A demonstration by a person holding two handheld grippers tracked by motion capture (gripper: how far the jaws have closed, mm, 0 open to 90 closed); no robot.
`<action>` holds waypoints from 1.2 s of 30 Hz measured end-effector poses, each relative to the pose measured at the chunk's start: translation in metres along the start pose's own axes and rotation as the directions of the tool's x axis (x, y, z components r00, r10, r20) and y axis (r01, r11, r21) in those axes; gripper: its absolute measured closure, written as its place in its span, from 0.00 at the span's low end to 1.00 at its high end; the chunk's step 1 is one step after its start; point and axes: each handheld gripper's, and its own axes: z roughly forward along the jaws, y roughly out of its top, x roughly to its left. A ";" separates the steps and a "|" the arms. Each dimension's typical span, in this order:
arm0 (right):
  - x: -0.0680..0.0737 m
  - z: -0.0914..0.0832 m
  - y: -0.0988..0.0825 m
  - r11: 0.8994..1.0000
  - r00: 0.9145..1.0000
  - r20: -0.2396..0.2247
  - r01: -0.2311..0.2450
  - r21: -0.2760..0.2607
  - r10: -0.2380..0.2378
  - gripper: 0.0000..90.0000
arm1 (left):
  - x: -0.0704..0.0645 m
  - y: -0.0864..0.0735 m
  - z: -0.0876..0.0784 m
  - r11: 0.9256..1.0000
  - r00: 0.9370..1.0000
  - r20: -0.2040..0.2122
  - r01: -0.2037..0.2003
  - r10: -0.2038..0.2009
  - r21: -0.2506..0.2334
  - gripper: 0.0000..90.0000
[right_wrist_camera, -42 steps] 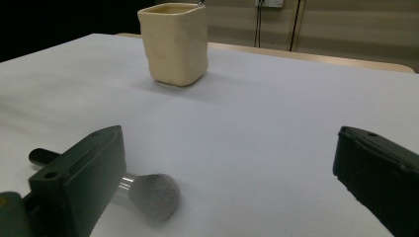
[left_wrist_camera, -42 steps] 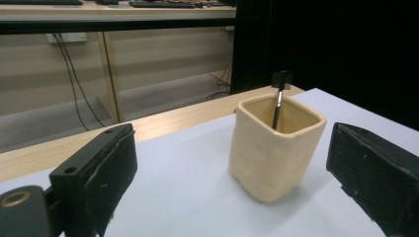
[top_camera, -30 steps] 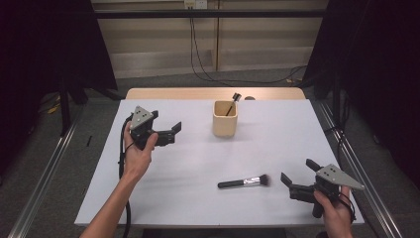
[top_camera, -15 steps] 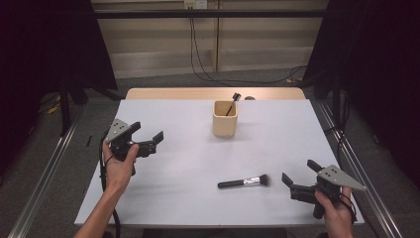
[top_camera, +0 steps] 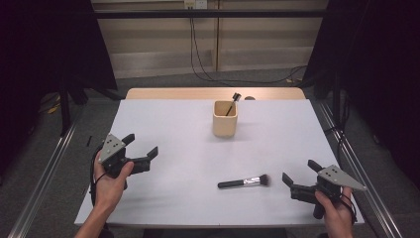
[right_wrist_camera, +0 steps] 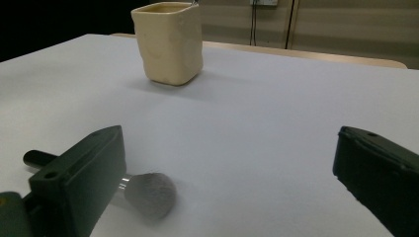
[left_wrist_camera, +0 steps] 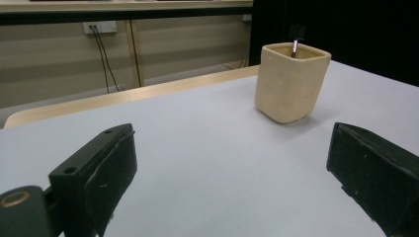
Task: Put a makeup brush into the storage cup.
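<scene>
Black tongs with grey three-cornered plates, trailing cables

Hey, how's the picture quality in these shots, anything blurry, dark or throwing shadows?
High view: the white table is evenly lit, surroundings fall into darkness, and the cream square cup casts a soft shadow. Left gripper view: cup sharp, near black tongs soft. Right gripper view: the black-handled makeup brush and tongs are blurred, and the cup is clearer.
</scene>
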 end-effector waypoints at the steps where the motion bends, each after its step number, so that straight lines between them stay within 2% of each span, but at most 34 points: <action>1: 0.000 0.000 0.000 1.000 1.000 0.000 -0.003 -0.001 0.003 0.00 | 0.000 -0.002 -0.002 1.000 1.000 0.002 0.000 0.000 0.002 0.06; 5: 0.001 0.000 0.000 1.000 1.000 0.003 -0.008 0.001 0.008 0.00 | 0.002 -0.007 -0.009 1.000 1.000 -0.003 0.003 -0.003 -0.015 0.06; 9: 0.003 0.000 0.000 1.000 1.000 0.001 -0.007 0.002 0.007 0.00 | 0.002 -0.012 -0.018 0.999 0.999 0.000 0.045 -0.045 -0.013 0.05; 13: 0.003 0.000 0.000 1.000 1.000 0.000 -0.005 0.001 0.005 0.00 | -0.003 -0.018 -0.030 0.999 0.998 -0.019 0.052 -0.052 0.010 0.04; 18: 0.002 -0.001 -0.001 1.000 1.000 0.001 -0.005 0.000 0.005 0.00 | -0.007 -0.024 -0.042 0.999 0.999 -0.009 0.052 -0.052 0.015 0.04; 20: 0.002 -0.001 -0.001 1.000 1.000 0.000 -0.007 -0.002 0.007 0.00 | -0.006 -0.027 -0.042 0.998 0.999 -0.012 0.050 -0.050 0.026 0.04; 21: 0.002 -0.001 -0.001 1.000 1.000 -0.001 -0.007 -0.001 0.007 0.00 | -0.006 -0.029 -0.041 0.998 0.998 -0.019 0.066 -0.065 0.023 0.05; 22: 0.002 -0.002 -0.001 1.000 1.000 -0.002 -0.006 -0.002 0.006 0.00 | -0.006 -0.030 -0.042 0.998 0.998 -0.015 0.065 -0.065 0.024 0.05; 23: 0.002 -0.002 -0.001 1.000 1.000 -0.004 -0.006 -0.004 0.006 0.00 | -0.006 -0.030 -0.042 0.998 0.999 -0.006 0.051 -0.050 0.026 0.05; 26: 0.001 -0.002 -0.001 1.000 1.000 -0.001 -0.008 -0.004 0.008 0.00 | -0.006 -0.030 -0.040 1.000 1.000 -0.021 0.005 -0.005 0.024 0.05; 28: 0.001 -0.002 0.000 1.000 1.000 -0.002 -0.002 -0.005 0.002 0.00 | -0.006 -0.029 -0.038 1.000 1.000 -0.025 0.007 -0.006 0.017 0.05; 30: 0.001 -0.002 0.000 1.000 1.000 -0.006 -0.001 -0.006 0.000 0.00 | -0.007 -0.028 -0.036 1.000 1.000 -0.011 0.026 -0.025 0.012 0.05; 32: 0.002 -0.002 0.000 1.000 1.000 -0.009 0.005 -0.007 -0.005 0.00 | -0.008 -0.028 -0.036 1.000 1.000 -0.013 0.013 -0.013 0.020 0.05; 34: 0.002 -0.002 0.000 1.000 1.000 -0.007 0.003 -0.006 -0.003 0.00 | -0.008 -0.028 -0.036 0.999 0.999 0.002 0.035 -0.035 0.015 0.05; 36: 0.002 -0.002 0.000 1.000 1.000 -0.003 -0.004 -0.001 0.004 0.00 | -0.009 -0.027 -0.037 0.999 0.999 -0.008 0.035 -0.034 0.018 0.05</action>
